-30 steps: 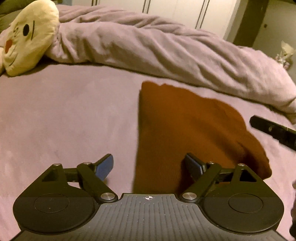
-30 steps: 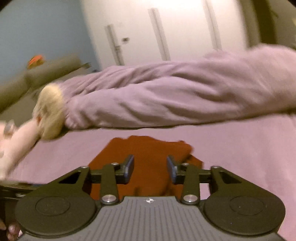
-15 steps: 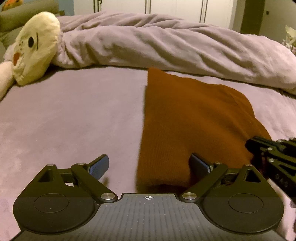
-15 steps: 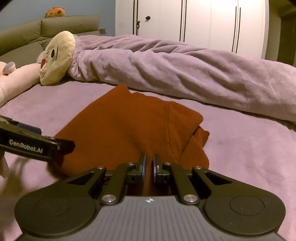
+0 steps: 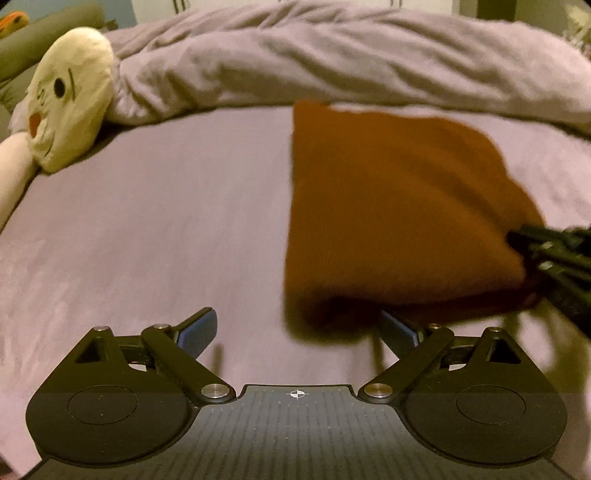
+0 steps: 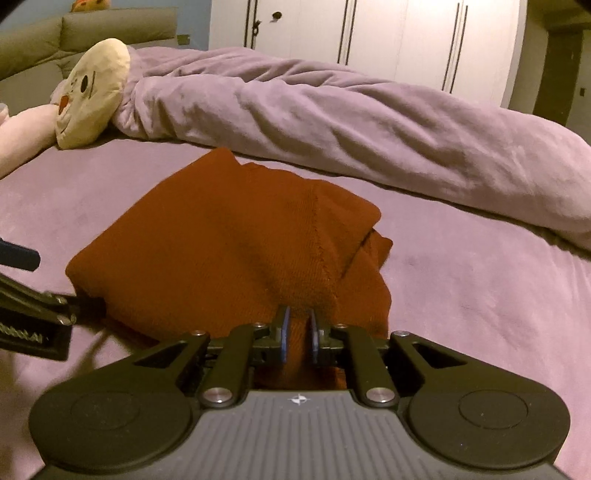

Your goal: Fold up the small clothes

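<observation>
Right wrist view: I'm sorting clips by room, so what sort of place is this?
Most likely a bedroom: a bed sheet with a rumpled duvet, a plush toy by the headboard, and white wardrobe doors behind.

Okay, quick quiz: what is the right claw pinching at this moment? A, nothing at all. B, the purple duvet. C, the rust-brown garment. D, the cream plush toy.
C: in the right wrist view the right claw has its pads closed on a fold at the near edge of the garment, well away from the duvet and the plush toy.
</observation>
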Available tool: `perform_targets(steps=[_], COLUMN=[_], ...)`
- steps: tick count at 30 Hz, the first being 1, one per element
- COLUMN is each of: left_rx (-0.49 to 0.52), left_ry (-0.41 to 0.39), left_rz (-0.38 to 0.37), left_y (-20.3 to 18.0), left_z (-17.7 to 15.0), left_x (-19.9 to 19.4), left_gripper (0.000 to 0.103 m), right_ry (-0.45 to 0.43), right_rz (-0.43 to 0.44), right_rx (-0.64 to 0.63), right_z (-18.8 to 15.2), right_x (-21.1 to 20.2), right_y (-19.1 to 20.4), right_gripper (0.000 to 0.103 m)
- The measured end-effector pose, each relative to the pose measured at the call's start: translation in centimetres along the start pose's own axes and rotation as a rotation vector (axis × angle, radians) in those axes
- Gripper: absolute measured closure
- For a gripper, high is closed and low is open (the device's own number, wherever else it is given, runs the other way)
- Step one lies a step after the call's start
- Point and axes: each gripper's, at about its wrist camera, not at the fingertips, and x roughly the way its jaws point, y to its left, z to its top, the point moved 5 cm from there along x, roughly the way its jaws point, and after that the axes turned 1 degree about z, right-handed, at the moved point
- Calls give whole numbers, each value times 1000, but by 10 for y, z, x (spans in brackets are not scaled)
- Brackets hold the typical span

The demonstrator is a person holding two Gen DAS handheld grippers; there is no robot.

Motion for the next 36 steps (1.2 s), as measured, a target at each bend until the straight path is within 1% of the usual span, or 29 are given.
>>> perform_targets(steps=[2, 3, 5, 6, 7, 9, 11, 13, 14, 17, 20, 24, 27, 30, 32, 34, 36], left_rx=[-17, -30, -64, -78, -89, -101, -99, -86, -77, -47, -44, -44, -17, 12, 10, 2, -8], left_ry=[13, 15, 14, 16, 19, 20, 15, 8, 6, 6, 13, 24, 16, 22, 34, 49, 63], left_rz=[1, -4, -15, -21, -26, -28, -32, -30, -25, -5, -5, 4, 24, 32, 20, -2, -3], left_y=[4, 6, 12, 14, 15, 18, 18, 18, 19, 18, 20, 21, 19, 16, 14, 12, 10], left_z=[-5, -7, -12, -14, -16, -23, -28, -34, -37, -41, -40, -33, -27, -24, -24, -25, -27], left_x=[-3, -5, -14, -18, -23, -34, -45, -56, -61, -71, -75, -80, -86, -87, -87, -85, -84], left_gripper=[5, 5, 5, 4, 2, 2, 2, 1, 1, 1, 0, 0, 0, 0, 0, 0, 0], right_ry=[5, 10, 35, 46, 63, 94, 137, 179, 189, 228, 262, 317, 401, 344, 339, 330, 339], right_rz=[11, 17, 13, 7, 10, 27, 43, 46, 52, 62, 66, 55, 24, 16, -4, -5, -19], right_rx=[4, 14, 26, 29, 37, 72, 118, 159, 173, 184, 182, 256, 278, 283, 292, 300, 295], right_z=[-1, 0, -2, -5, -9, -20, -33, -47, -52, -61, -59, -48, -40, -31, -27, -23, -22], right_x=[-5, -9, -19, -25, -30, -40, -49, -58, -63, -75, -81, -88, -84, -93, -96, -99, -99], right_y=[-1, -1, 1, 3, 5, 9, 12, 17, 20, 29, 35, 36, 35, 31, 28, 26, 25], right_gripper=[90, 87, 75, 63, 54, 52, 46, 27, 23, 4, 4, 4, 4, 4, 4, 4, 4])
